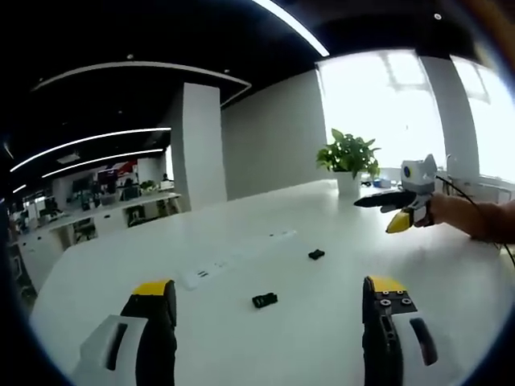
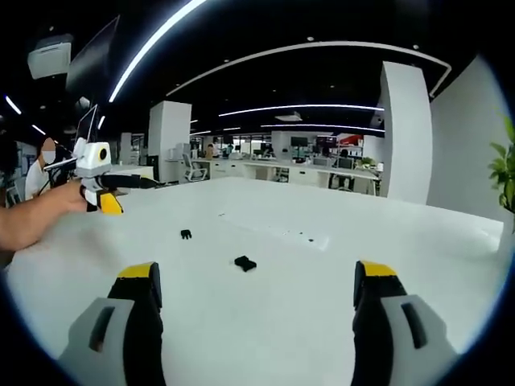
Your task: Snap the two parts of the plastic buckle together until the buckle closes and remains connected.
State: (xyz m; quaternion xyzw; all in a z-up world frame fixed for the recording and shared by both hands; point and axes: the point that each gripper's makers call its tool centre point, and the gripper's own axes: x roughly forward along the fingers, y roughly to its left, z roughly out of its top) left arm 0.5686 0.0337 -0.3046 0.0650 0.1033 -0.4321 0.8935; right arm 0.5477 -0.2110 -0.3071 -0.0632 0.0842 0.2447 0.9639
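Two small black buckle parts lie apart on the white table (image 1: pixel 241 346). In the left gripper view one part (image 1: pixel 264 300) rests just ahead of my open left gripper (image 1: pixel 269 286), and the other part (image 1: pixel 316 254) lies farther off to the right. My right gripper (image 1: pixel 374 215), held by a hand, hovers over the table at the right. In the right gripper view the nearer part (image 2: pixel 245 263) sits ahead of my open right gripper (image 2: pixel 256 270), and the second part (image 2: pixel 186 234) lies farther left. The left gripper (image 2: pixel 137 197) hangs above the table at the left. Both grippers hold nothing.
A potted plant (image 1: pixel 348 157) stands at the table's far edge by bright windows. A flush white cover strip (image 1: pixel 233 261) runs along the table's middle. A person's arm (image 2: pixel 32 217) reaches in from the left. Office desks and a pillar (image 1: pixel 197 145) stand beyond.
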